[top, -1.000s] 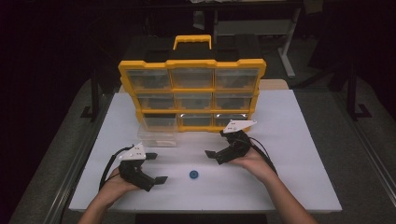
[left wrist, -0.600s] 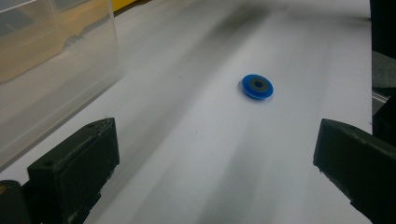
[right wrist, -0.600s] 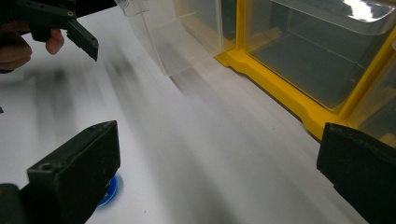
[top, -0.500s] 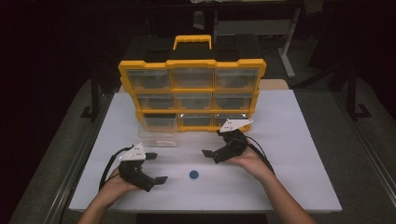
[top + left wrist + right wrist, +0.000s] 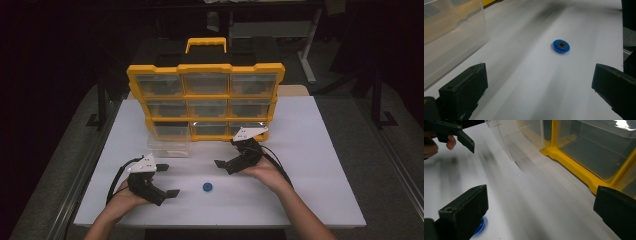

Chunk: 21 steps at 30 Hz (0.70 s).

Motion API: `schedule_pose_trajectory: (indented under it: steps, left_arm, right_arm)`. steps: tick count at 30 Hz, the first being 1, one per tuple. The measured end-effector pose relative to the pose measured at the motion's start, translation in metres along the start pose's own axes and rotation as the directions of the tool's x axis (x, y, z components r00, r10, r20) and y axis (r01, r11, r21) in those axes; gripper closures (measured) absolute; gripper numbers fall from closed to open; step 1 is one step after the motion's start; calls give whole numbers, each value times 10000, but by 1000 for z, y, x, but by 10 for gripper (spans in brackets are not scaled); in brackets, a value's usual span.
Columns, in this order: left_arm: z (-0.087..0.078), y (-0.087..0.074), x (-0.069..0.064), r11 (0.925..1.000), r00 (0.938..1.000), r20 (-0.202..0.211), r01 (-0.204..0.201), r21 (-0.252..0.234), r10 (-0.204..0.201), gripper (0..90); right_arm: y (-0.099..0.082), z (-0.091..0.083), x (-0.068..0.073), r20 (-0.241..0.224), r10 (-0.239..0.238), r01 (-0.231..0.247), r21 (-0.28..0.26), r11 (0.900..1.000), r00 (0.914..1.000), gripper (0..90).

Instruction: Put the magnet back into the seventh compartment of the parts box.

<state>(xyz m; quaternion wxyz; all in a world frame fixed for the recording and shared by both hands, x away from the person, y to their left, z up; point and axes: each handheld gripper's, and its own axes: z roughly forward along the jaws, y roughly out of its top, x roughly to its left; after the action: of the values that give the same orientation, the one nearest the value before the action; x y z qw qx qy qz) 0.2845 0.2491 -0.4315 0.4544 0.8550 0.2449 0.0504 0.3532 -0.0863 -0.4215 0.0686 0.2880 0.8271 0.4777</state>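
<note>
Lying between both gaping tools [image 5: 168,181] [image 5: 223,167], a blue disc [image 5: 207,187] on white table [image 5: 320,170]

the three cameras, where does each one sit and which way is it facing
High view: above the person's side, looking forward and down on the white table, yellow organizer, both forearms and grippers.
Left gripper view: on the left gripper, looking between its open fingers at the blue disc.
Right gripper view: on the right gripper, facing the organizer and the pulled-out clear drawer.
All three share the blue disc.
</note>
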Motion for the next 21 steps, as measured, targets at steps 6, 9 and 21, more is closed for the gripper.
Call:
schedule_pose_trajectory:
  steps: [6, 9, 21]
  left_arm:
    - [1, 0, 0, 10000, 10000, 28, -3, 7, 3, 0]
    - [1, 0, 0, 10000, 10000, 34, -18, 2, 18, 0]
    - [0, -1, 1, 10000, 10000, -28, -8, -8, 8, 0]
  right_arm:
    - [1, 4, 0, -50, -55, 55, -3, 10000, 10000, 0]
    - [2, 6, 0, -110, -58, 58, 22, 10000, 9999, 0]
    - [0, 10, 3, -242, -121, 127, 275, 9995, 9996, 0]
